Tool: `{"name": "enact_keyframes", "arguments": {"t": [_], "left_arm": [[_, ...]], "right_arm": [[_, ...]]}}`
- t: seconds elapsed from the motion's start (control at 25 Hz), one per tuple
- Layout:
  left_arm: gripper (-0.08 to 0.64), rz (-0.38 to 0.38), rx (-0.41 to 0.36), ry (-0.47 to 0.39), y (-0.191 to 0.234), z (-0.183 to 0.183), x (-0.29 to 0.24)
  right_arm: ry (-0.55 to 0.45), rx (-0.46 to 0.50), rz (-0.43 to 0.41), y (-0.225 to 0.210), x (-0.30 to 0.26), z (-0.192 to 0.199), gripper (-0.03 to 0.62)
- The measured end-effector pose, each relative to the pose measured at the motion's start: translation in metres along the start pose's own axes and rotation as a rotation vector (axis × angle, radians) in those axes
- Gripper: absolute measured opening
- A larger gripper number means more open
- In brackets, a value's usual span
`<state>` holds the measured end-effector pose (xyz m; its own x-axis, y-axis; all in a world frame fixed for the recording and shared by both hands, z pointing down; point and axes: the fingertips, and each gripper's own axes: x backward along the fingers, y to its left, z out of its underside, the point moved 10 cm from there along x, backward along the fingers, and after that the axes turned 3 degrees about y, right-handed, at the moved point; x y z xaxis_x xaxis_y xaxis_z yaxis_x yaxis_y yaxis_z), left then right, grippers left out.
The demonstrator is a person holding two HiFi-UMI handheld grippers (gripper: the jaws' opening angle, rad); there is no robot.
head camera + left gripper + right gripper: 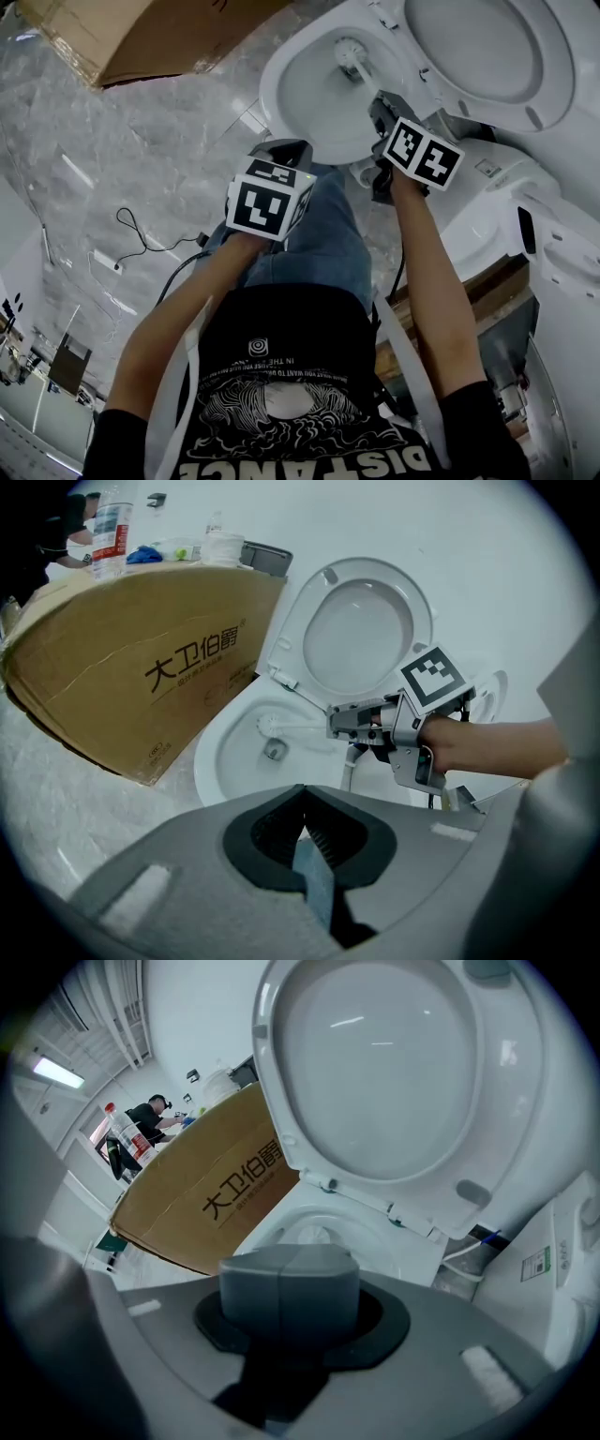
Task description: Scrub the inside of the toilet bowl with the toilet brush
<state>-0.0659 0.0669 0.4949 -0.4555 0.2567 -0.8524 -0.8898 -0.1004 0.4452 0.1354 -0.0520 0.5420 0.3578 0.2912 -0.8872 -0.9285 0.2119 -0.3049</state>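
The toilet bowl (274,89) is white and oval, and its lid (487,47) is tipped up behind it. The toilet brush (349,52) is white with a round bristle head. The head sits inside the bowl near the back wall. Its thin handle slants up and out to the right hand-held gripper (378,101), whose jaws are closed on it.

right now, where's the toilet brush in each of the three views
Head view: toilet brush at upper middle, its head inside the bowl, its handle running down-right into the right gripper.
Left gripper view: centre left, white head in the bowl, handle level toward the right gripper.
Right gripper view: only the bristle head peeks above the shut jaws.
Shared landmark: the cardboard box beside the toilet, in all three views.
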Motion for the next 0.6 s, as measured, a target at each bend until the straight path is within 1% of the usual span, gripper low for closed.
{"name": "enact_keyframes", "arguments": {"t": [0.12, 0.24, 0.4, 0.6], "left_arm": [[-0.003, -0.003, -0.014, 0.006, -0.003, -0.005, -0.003], [-0.003, 0.006, -0.029, 0.015, -0.007, -0.007, -0.008], [-0.003, 0.022, -0.052, 0.030, -0.014, -0.008, -0.013], [-0.003, 0.037, -0.062, 0.038, -0.016, -0.011, -0.019]], "right_arm": [[-0.007, -0.004, 0.026, -0.014, 0.004, -0.006, 0.149], [-0.008, -0.012, 0.041, -0.027, 0.011, -0.003, 0.149], [0.000, -0.051, 0.072, -0.044, 0.023, 0.011, 0.149], [0.010, -0.099, 0.112, -0.057, 0.042, 0.036, 0.149]]}}
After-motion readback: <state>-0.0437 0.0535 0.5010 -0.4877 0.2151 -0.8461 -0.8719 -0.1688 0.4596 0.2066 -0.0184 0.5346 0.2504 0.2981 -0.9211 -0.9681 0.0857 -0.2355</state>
